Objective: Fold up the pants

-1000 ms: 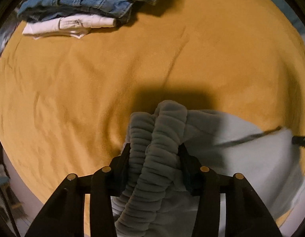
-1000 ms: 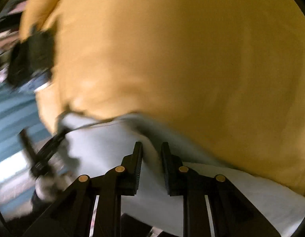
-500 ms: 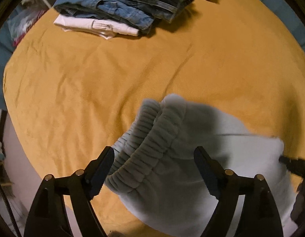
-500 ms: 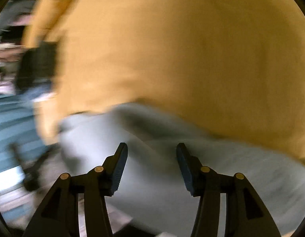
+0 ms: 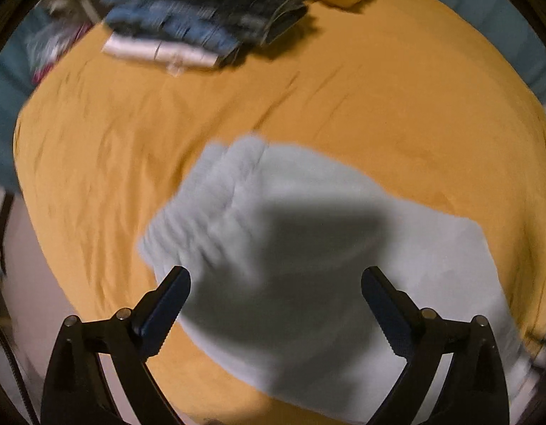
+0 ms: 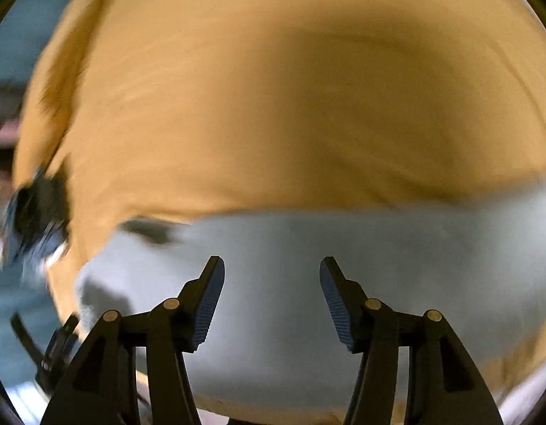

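mustard-yellow bedding (image 5: pixel 397 113) covered the whole work surface, creased in the left wrist view and smeared by motion blur in the right wrist view. the grey pants (image 5: pixel 308 248) lay folded on it directly beneath both tools, with the ribbed elastic waistband (image 5: pixel 216 205) ahead of and slightly to the left of the left gripper (image 5: pixel 276 294). this gripper's jaws were spread wide, having just been opening, with nothing between them; the fabric lay below, apart from the pads, and the tool's dark shadow fell across the cloth between the fingers. the right gripper (image 6: pixel 272 283) had its jaws parted to a moderate gap, likewise just been opening, and they pressed on nothing; the pants (image 6: pixel 379 283) filled the field under and ahead of its fingertips, their far edge meeting the bedding (image 6: pixel 290 88) beyond. a stack of folded clothes (image 5: pixel 202 24), blue denim over a white garment, rested well ahead of the left gripper, to its upper left. the same stack (image 6: pixel 39 219) appeared as a dark blur far to the left of the right gripper.
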